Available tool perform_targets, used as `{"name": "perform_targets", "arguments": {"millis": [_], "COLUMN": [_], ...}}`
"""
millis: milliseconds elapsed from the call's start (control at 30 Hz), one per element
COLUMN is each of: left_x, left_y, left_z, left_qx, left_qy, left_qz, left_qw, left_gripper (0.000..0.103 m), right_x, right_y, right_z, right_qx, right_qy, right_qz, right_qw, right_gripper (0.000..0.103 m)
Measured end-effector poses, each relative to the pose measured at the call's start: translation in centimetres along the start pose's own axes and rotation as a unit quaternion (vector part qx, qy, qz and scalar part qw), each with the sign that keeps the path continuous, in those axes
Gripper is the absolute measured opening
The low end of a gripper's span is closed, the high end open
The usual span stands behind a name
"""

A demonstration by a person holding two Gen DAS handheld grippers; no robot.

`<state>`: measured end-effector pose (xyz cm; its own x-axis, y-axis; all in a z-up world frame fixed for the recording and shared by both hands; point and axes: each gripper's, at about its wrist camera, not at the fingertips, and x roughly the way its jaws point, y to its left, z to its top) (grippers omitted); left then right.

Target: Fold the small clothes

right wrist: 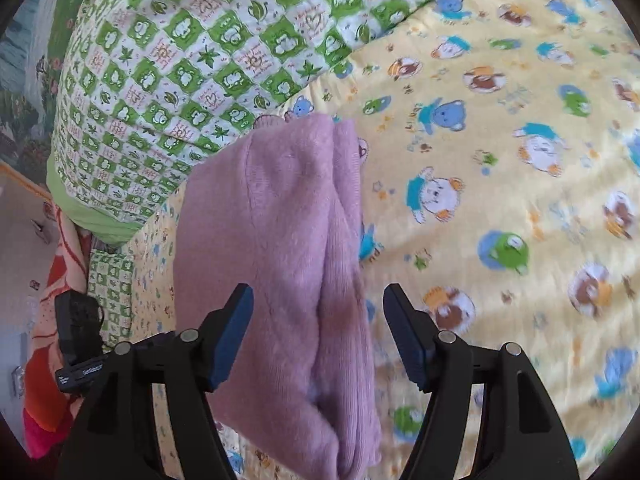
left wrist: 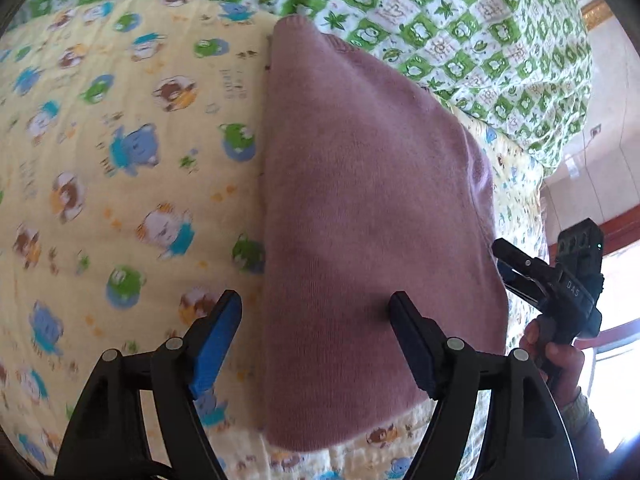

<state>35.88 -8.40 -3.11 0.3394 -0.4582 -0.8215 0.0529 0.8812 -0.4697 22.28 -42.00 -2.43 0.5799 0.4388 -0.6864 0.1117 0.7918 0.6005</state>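
Note:
A folded mauve knit garment lies flat on a yellow cartoon-print bedsheet. My left gripper is open just above the garment's near left edge, one finger over the sheet, one over the knit. In the right wrist view the same garment shows its stacked folded layers along its right side. My right gripper is open, hovering over the garment's near end, holding nothing. The right gripper also shows in the left wrist view at the garment's right edge.
A green-and-white checked quilt is bunched at the far side of the bed, touching the garment's far end; it also shows in the right wrist view. The bed edge, an orange cloth and floor lie beyond.

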Motion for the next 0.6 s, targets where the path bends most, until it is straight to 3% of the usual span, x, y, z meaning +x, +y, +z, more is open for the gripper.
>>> {"name": "perform_targets", "arguments": {"millis": [267,333,367,400,433,467,533,600], "left_x": [4.2,4.9,5.0,5.2,5.3,5.3,4.6,3.4], "left_y": [2.3,2.3,2.1,2.0,1.8,1.6,1.1,0.8], "left_z": [2.8,2.7,2.4,2.3,2.2,2.2,2.1,1.8], "left_qx": [-0.039,-0.044,-0.043,-0.043,-0.041,-0.035,-0.020,-0.012], "left_qy": [0.031,0.029,0.028,0.029,0.026,0.023,0.010,0.000], "left_qz": [-0.057,-0.073,-0.083,-0.087,-0.082,-0.078,-0.083,-0.085], "left_qw": [0.9972,0.9959,0.9952,0.9949,0.9955,0.9961,0.9963,0.9963], "left_gripper": [0.082,0.078,0.066,0.061,0.058,0.049,0.039,0.034], "right_x": [3.5,3.9,4.0,4.2,4.4,4.8,4.9,4.3], "right_y": [-1.0,-1.1,-1.1,-0.7,-0.5,-0.4,-0.4,0.3], "right_z": [1.2,1.2,1.2,1.1,1.0,0.9,0.7,0.5], "right_qx": [0.002,0.007,0.006,-0.004,-0.009,-0.007,0.006,0.001], "right_qy": [0.033,0.033,0.034,0.039,0.045,0.056,0.056,0.042], "right_qz": [0.023,0.036,0.039,0.039,0.039,0.045,0.054,0.052], "right_qw": [0.999,0.999,0.999,0.998,0.998,0.997,0.997,0.998], "right_gripper": [0.075,0.076,0.076,0.075,0.067,0.049,0.036,0.032]}}
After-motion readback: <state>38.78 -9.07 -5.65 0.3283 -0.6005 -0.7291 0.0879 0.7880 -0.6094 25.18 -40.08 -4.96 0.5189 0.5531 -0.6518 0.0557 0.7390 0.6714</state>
